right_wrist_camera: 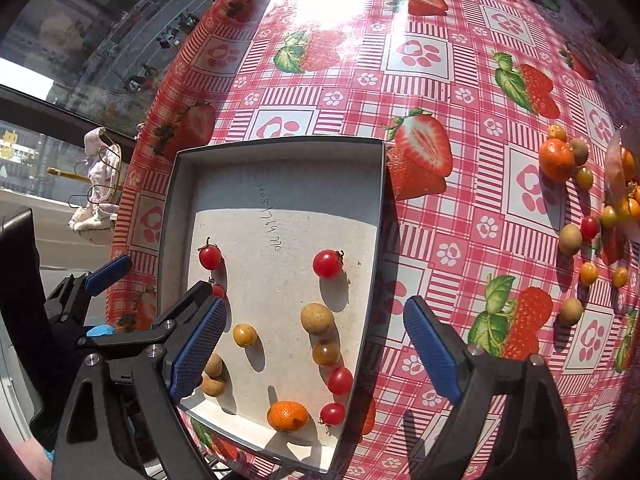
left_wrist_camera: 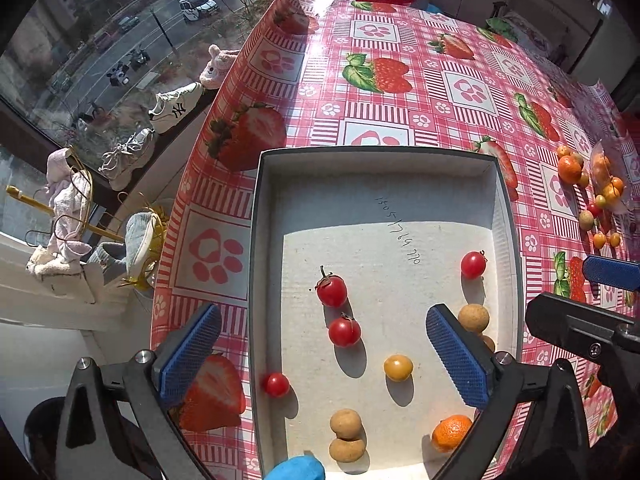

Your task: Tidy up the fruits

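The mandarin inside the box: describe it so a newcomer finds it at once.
Find the grey box on the strawberry tablecloth. At its near end lies the mandarin, the only orange, dimpled fruit inside and larger than the others there.

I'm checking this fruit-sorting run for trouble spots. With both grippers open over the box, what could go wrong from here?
1. The round cherry tomatoes lie loose in the box, so a nudge from a gripper may set them rolling.
2. The loose pile lies near the table's right edge, so fruit might roll off.
3. The left gripper and right gripper hang close together and could collide.
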`<state>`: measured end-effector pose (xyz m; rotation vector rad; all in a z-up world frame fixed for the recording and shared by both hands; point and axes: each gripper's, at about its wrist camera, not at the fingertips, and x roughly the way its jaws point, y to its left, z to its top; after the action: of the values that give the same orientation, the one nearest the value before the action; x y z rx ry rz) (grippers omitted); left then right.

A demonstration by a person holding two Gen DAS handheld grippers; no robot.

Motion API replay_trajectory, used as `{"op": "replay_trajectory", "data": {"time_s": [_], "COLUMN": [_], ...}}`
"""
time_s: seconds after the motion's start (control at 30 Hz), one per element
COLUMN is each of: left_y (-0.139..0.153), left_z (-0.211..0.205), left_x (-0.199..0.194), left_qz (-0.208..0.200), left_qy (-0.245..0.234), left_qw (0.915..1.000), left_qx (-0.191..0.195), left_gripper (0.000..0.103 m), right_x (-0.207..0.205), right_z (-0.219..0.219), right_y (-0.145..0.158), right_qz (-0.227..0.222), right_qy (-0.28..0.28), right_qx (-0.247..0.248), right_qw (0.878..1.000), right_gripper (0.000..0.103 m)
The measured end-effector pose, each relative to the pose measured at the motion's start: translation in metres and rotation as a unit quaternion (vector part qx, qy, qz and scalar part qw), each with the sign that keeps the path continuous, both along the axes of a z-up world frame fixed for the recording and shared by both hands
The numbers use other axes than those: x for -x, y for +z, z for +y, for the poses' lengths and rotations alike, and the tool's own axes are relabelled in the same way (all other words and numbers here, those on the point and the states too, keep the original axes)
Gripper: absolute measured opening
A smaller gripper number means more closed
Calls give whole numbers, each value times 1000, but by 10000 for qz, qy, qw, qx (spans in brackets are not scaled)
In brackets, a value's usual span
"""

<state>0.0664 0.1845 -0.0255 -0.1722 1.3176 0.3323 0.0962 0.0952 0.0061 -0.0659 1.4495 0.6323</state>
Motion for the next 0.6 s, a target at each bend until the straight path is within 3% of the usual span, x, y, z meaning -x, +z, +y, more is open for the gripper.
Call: {"op": "replay_trajectory", "data": {"time_s": [0.1, 0.2, 0.4, 0.6], "left_y": [12, 21, 44, 62], "left_z": [-8, -13, -32, -44], "left_x": [6, 14, 33, 49], "left_qz": [181, 391, 417, 467], "left_qy": [-13, -131, -505, -693], "left_qw": [9997, 9991, 9976, 9964], "left_qx": [-169, -47, -244, -150], "left_gripper": [103, 103, 103, 103], "right_x": [7, 16, 41, 55], "right_z": [-9, -12, -24, -36], "right_y": [18, 34, 65, 81], "right_qz": [-141, -225, -321, -376], "right_qy": [57, 136, 269, 294], "right_qx": [57, 149, 184, 240], "right_qw": [9999, 9995, 9990, 9986], "right_gripper": [103, 103, 103, 103]}}
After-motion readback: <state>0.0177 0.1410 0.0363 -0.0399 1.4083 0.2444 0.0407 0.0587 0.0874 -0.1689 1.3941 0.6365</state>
